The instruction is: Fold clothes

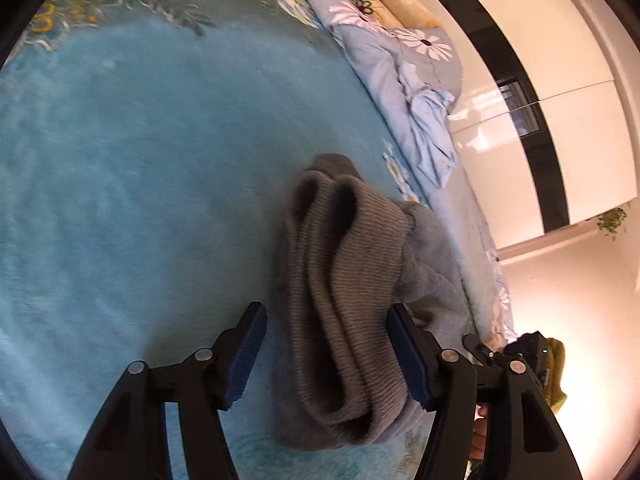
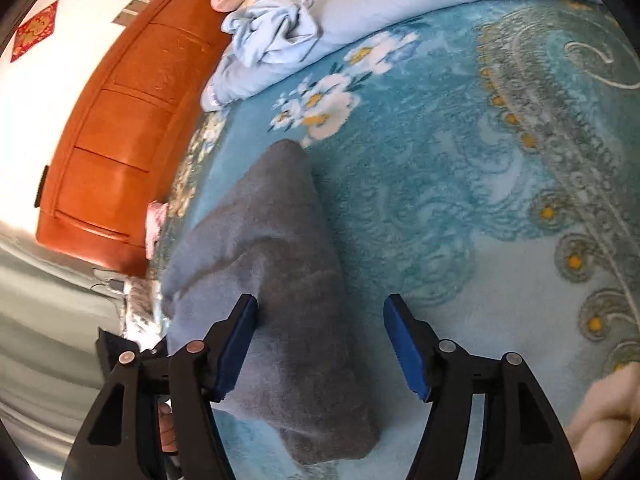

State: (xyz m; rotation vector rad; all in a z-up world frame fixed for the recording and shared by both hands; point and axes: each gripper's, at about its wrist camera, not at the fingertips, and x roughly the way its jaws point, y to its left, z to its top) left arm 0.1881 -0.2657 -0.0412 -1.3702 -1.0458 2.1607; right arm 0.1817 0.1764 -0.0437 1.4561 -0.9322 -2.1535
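Grey sweater (image 1: 352, 312) lies bunched on the blue blanket (image 1: 132, 184) of the bed, ribbed hem rolled up toward the left wrist camera, near the blanket's edge by the pale floral quilt (image 1: 404, 76). Left gripper (image 1: 326, 356) is wide, pads either side of the ribbed fold, nothing clamped; right gripper (image 2: 320, 352) is also wide, its left pad touching the sweater (image 2: 276, 280), the other over bare blanket (image 2: 440, 184). Orange headboard (image 2: 120, 128) and crumpled light-blue cloth (image 2: 272, 36) sit beyond.

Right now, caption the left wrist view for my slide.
Open left gripper straddling a bunched grey ribbed knit garment on a teal floral blanket.
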